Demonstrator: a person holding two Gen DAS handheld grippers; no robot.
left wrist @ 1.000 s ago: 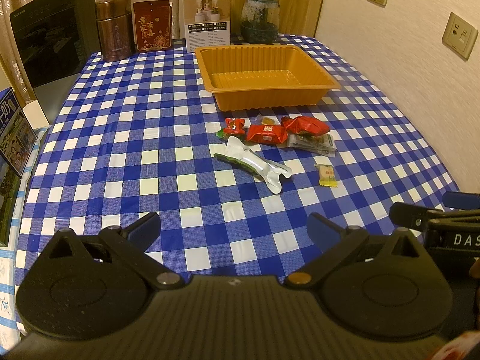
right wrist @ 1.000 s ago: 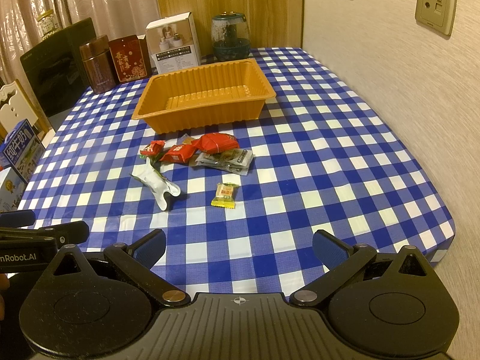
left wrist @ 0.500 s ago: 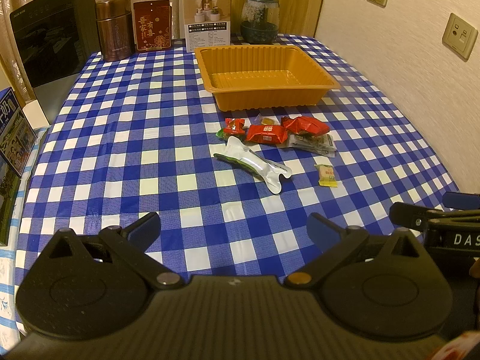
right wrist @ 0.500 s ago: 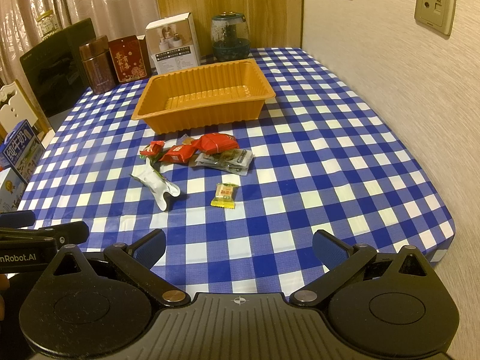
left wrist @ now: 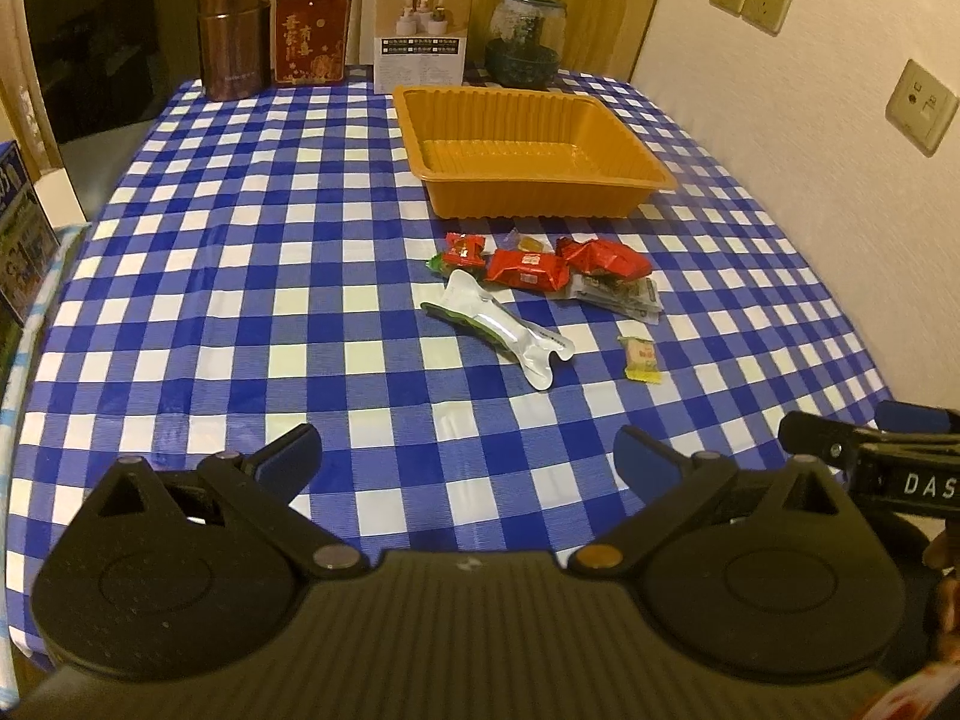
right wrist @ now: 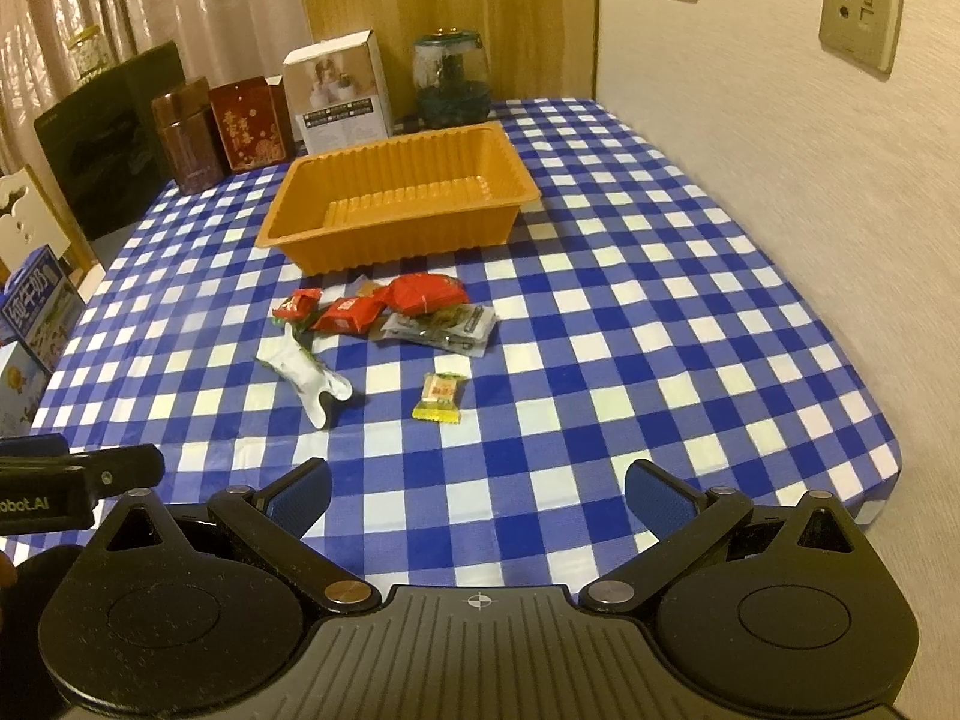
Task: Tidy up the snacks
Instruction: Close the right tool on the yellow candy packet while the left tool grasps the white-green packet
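Nothing moved on checked tablecloth (left wrist: 240, 276)

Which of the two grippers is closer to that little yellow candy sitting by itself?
Right, by a little. The right gripper faces the yellow candy almost head-on; the left gripper sits off to the candy's left, with the candy ahead-right.

The tablecloth (left wrist: 240, 276) is smooth and a bit shiny, the orange tray (left wrist: 540, 195) is ribbed shiny plastic, the snack wrappers (left wrist: 528, 269) are crinkly shiny foil and plastic, the jar (left wrist: 527, 39) is clear glass, and the wall (right wrist: 780, 192) looks rough.
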